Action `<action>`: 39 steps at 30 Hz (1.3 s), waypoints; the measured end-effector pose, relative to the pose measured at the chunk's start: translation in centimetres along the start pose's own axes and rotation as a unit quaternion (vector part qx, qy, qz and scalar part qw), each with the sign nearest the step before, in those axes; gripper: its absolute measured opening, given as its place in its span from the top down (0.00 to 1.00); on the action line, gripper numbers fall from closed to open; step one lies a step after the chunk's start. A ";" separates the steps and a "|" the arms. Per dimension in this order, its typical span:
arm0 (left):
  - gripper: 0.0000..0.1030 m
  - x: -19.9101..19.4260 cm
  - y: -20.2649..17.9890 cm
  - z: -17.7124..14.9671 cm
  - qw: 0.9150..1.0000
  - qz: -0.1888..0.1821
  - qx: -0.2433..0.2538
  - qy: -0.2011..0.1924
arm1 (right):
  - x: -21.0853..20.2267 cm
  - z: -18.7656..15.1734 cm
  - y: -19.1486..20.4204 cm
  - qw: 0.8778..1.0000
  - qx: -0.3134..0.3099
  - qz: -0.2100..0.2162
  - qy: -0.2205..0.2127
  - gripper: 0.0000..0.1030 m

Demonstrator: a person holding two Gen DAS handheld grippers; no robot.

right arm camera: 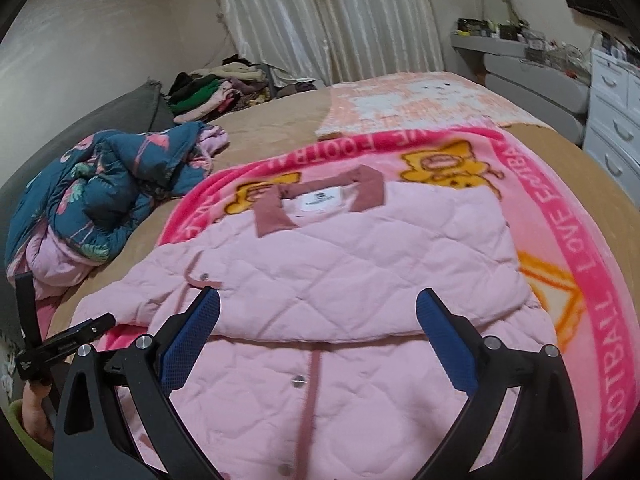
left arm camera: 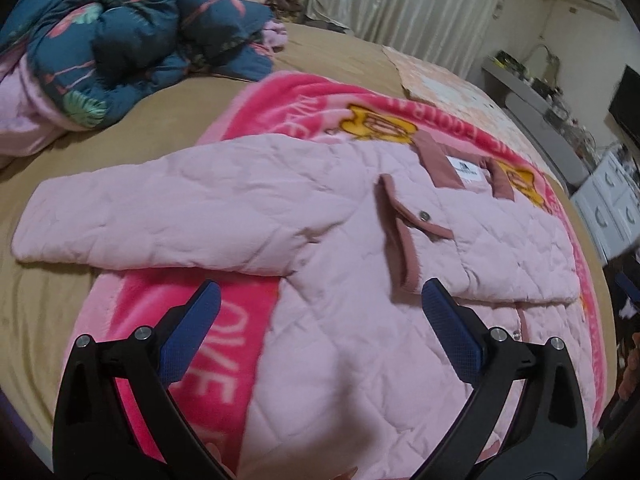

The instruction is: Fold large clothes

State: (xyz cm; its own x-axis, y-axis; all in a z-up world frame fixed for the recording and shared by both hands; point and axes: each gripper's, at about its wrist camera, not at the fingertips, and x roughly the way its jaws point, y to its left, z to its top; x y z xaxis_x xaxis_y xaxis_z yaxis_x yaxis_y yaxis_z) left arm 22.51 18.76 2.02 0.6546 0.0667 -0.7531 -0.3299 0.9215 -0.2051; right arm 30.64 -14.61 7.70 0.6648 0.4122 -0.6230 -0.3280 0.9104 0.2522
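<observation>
Now mid-fold: pale pink quilted jacket [left arm camera: 340, 248] right sleeve folded in, left sleeve [left arm camera: 132, 216] still out; left gripper [left arm camera: 320, 304] and right gripper [right arm camera: 318, 308] jaws wide, empty; next, grab left cuff, fold across

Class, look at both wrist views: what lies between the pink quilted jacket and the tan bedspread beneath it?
A bright pink fleece blanket with bear prints lies between the pink quilted jacket and the tan bedspread. Both wrist views show it.

Pale curtains [right arm camera: 328, 20], white drawers [right arm camera: 612, 120]
</observation>
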 end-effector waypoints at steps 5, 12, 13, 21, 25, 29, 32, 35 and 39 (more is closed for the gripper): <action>0.09 -1.1 2.0 0.4 1.000 -0.007 -0.020 -0.011 | 0.2 0.5 3.8 0.999 -0.030 0.017 0.000 0.05; 0.09 -2.4 4.9 1.1 0.998 0.006 -0.057 -0.031 | 1.4 1.1 9.6 0.997 -0.070 0.042 0.005 0.05; 0.09 -2.6 5.5 1.3 0.997 0.013 -0.063 -0.036 | 1.6 1.2 10.5 0.996 -0.075 0.047 0.007 0.05; 0.09 -3.9 9.8 2.3 0.991 0.047 -0.105 -0.066 | 2.9 1.5 17.9 0.988 -0.126 0.083 0.015 0.05; 0.09 -4.4 12.2 2.5 0.988 0.056 -0.127 -0.070 | 3.6 1.3 21.3 0.983 -0.151 0.100 0.021 0.05; 0.09 -4.8 14.2 2.6 0.984 0.079 -0.144 -0.074 | 4.3 1.1 24.3 0.978 -0.168 0.118 0.027 0.05; 0.09 -5.2 15.6 2.6 0.981 0.084 -0.157 -0.077 | 4.9 0.9 26.1 0.975 -0.176 0.128 0.032 0.05; 0.09 -5.3 16.9 2.6 0.978 0.088 -0.172 -0.075 | 5.5 0.6 28.2 0.972 -0.187 0.140 0.036 0.05; 0.09 -4.9 18.5 2.5 0.975 0.091 -0.191 -0.069 | 6.5 0.3 30.3 0.968 -0.196 0.154 0.044 0.05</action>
State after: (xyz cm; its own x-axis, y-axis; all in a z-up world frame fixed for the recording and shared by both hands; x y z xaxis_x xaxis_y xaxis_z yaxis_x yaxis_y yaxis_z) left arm 14.90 36.40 3.50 0.6380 0.2900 -0.7133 -0.6606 0.6821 -0.3135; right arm 25.25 15.67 11.49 0.4412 0.6408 -0.6283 -0.7417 0.6545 0.1467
